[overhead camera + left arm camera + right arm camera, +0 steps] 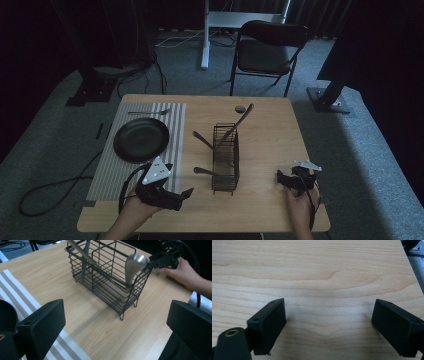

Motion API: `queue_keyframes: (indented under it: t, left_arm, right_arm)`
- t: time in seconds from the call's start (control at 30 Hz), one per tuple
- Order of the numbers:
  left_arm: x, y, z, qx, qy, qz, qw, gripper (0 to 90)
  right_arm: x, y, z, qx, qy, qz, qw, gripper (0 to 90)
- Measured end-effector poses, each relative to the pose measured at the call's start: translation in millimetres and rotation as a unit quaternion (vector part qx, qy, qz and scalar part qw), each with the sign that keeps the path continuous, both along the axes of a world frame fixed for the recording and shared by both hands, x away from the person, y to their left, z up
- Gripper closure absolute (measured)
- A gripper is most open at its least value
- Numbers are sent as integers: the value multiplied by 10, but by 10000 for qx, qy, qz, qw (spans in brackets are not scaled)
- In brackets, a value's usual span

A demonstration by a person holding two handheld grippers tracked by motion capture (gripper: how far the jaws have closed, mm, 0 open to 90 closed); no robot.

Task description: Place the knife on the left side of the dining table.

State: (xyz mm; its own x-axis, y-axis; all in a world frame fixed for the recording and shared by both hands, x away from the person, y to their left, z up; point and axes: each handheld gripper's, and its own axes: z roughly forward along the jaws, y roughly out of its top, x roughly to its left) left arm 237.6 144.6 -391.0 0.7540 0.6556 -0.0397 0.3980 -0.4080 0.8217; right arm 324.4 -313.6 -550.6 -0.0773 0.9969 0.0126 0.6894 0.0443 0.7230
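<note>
Up close through my left gripper (115, 322) view, jaws wide apart and empty, the wire caddy (110, 282) holds cutlery mid-table. From above there's also the black plate (141, 139) on its striped mat. My right gripper (328, 322) gapes over bare wood.

Probably a dim recording lab: carpet floor (380, 165), trailing cables (55, 187), folding chair (267, 47).

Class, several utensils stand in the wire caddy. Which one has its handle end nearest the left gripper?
The utensil in the wire caddy's near compartment; its handle pokes toward the left gripper, while the others stand farther back.
</note>
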Motion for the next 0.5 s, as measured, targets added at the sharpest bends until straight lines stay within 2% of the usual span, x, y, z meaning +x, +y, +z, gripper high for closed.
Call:
queue_keyframes:
  t: [0.27, 0.37, 0.5]
  left_arm:
    - [58, -143, 88, -74, 49, -2, 10000, 23]
    - [81, -173, 111, -52, 40, -9, 10000, 57]
    - [128, -245, 128, -7, 33, -33, 10000, 57]
  right_arm:
    - [0, 0, 0, -3, 0, 0, 10000, 114]
    - [0, 0, 0, 0, 0, 1, 10000, 113]
    - [0, 0, 0, 0, 0, 1, 10000, 114]
